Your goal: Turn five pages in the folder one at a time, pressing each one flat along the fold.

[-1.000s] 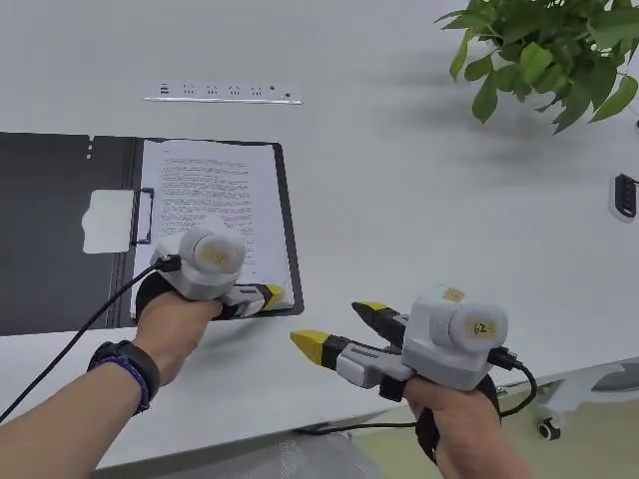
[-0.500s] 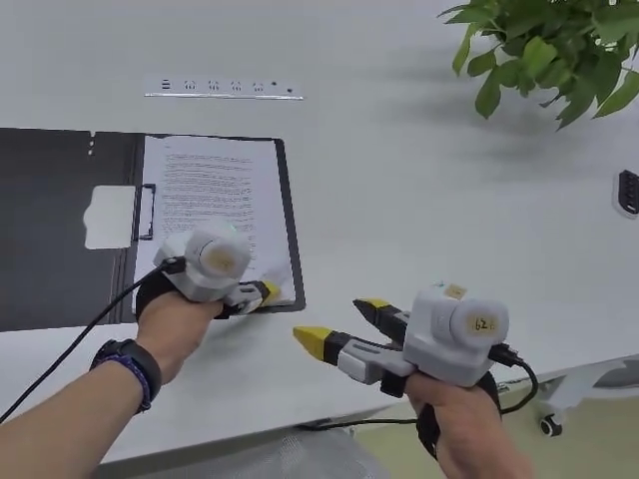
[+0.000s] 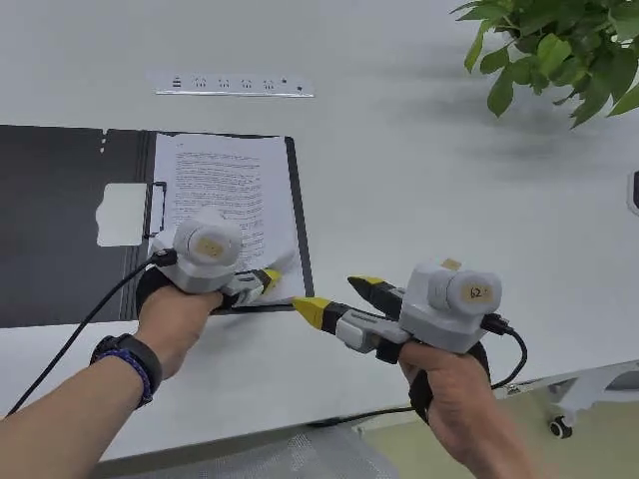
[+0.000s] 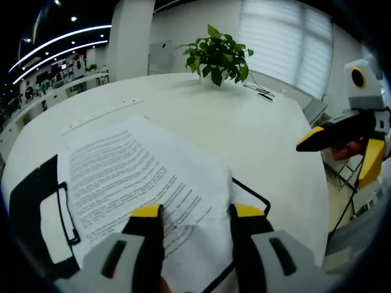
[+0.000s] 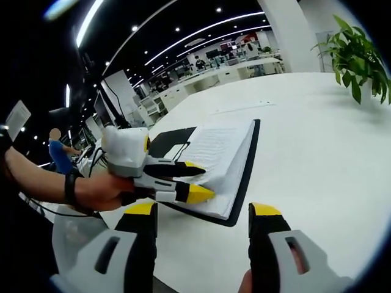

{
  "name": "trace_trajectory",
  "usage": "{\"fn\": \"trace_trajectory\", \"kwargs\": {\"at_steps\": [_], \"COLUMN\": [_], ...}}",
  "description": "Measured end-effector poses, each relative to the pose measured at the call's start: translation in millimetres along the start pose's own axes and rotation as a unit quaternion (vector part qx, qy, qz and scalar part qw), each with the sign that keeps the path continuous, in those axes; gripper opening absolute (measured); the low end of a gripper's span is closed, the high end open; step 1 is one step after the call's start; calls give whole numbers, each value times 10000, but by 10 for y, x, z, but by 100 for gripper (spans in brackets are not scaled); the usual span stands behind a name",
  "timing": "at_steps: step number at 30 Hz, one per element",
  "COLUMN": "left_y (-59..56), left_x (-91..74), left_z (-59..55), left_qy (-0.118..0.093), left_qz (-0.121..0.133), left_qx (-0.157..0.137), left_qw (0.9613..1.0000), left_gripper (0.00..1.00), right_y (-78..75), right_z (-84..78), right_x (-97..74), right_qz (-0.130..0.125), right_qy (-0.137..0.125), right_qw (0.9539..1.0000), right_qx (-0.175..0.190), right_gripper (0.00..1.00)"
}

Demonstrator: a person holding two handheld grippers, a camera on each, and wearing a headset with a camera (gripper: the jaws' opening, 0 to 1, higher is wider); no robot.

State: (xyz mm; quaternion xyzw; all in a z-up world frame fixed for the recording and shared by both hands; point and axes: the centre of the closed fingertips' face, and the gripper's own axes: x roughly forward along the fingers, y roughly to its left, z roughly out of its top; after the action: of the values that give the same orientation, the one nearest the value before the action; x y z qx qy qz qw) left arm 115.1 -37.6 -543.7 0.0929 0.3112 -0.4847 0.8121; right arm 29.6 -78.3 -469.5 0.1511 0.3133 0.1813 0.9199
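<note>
Jaws parted on the left gripper (image 3: 264, 282), yellow tips down at the near right corner of the top sheet of white printed paper (image 3: 225, 185), and nothing is pinched. In the left gripper view that corner sits between the two tips and humps up a little off the stack beneath. The sheet lies on the right half of the open black folder (image 3: 60, 239), which is flat on the white tabletop (image 3: 429, 170) with its left half bare apart from a white clip plate (image 3: 122, 215) by the fold. Over to the right gripper (image 3: 337, 297): jaws spread wide and holding nothing. It hovers above bare tabletop just off the folder's near right corner, tips pointing towards the left gripper, close but apart. A black cable (image 3: 85, 324) trails from the left gripper across the folder's near edge. Beyond the folder a white power strip (image 3: 235, 85) lies on the tabletop, and a green leafy plant (image 3: 559, 50) stands at the far right.
</note>
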Motion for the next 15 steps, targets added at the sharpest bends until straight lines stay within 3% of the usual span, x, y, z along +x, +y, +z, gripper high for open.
{"fn": "trace_trajectory", "kwargs": {"at_steps": [10, 15], "left_y": [17, 16], "left_x": [-20, -21], "left_z": [-1, -2], "left_qy": [-58, -46], "left_qz": [-44, -43], "left_qx": [-110, -102], "left_qw": [9999, 9999], "left_gripper": [39, 39], "right_y": [-63, -84], "right_z": [138, 192], "right_x": [307, 493], "right_qz": [186, 279], "right_qy": [-55, -154], "right_qw": [9997, 9983], "right_qx": [139, 493], "right_gripper": [55, 51]}}
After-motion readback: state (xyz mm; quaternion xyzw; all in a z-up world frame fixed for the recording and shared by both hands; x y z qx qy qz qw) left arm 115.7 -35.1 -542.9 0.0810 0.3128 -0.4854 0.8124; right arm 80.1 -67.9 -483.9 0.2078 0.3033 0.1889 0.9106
